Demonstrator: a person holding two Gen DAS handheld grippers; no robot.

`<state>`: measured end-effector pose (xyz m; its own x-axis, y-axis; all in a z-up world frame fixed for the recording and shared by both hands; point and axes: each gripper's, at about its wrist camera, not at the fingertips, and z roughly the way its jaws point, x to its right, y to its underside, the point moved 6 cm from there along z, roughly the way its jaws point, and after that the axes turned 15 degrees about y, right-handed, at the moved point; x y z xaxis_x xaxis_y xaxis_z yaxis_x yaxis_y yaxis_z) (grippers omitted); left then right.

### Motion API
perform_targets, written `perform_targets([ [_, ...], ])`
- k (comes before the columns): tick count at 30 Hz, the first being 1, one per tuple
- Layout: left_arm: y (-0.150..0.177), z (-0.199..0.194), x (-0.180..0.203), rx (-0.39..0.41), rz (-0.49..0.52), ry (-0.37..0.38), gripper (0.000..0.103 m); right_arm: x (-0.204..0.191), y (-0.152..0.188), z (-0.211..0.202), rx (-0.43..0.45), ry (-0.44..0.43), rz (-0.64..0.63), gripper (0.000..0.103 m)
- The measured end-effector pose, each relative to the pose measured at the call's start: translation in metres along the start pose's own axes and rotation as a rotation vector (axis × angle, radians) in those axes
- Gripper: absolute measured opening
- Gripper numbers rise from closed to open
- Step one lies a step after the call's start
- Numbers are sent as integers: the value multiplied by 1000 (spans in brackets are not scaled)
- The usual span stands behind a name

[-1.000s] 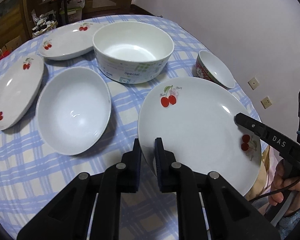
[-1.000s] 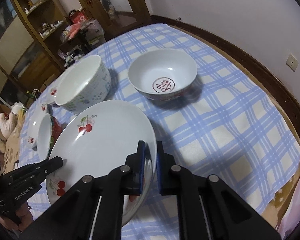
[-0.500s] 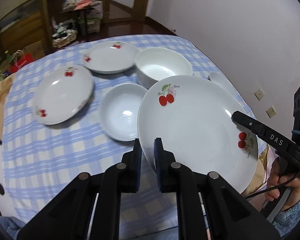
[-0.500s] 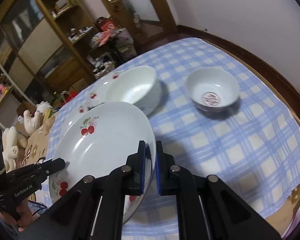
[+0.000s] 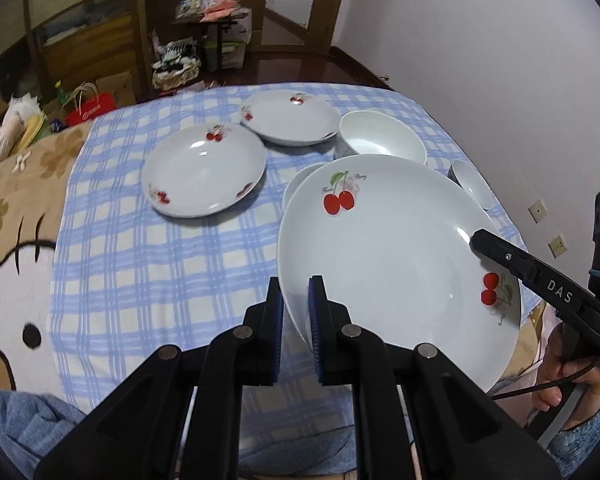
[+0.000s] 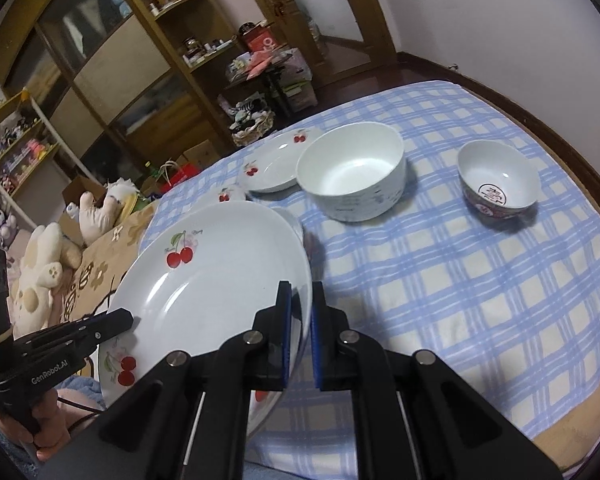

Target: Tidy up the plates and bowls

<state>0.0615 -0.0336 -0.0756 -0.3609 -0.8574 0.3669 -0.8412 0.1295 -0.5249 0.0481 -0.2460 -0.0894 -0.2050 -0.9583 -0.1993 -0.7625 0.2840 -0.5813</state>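
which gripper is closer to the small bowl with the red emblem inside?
Right. The right gripper clamps the big cherry plate on the rim facing the small bowl; the left gripper grips the opposite rim.

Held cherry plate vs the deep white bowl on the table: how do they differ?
The held cherry plate is shallow with red cherry prints; the deep white bowl is tall-walled with faint grey side markings. The plate is off the cloth, tilted, clamped by the left claw and right claw; the bowl sits upright on the cloth, untouched. Both are white and empty.
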Motion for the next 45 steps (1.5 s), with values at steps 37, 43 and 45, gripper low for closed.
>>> perform_targets([
  [37,58,53,-26,-174,-44,-80,12,12,71,40,-158,79,-29,9],
  [43,60,71,-31,-223,-66,-97,10,18,76,56,-195,103,-17,9],
  [45,62,77,-33,-246,-73,-92,7,19,78,64,-215,116,-14,7],
])
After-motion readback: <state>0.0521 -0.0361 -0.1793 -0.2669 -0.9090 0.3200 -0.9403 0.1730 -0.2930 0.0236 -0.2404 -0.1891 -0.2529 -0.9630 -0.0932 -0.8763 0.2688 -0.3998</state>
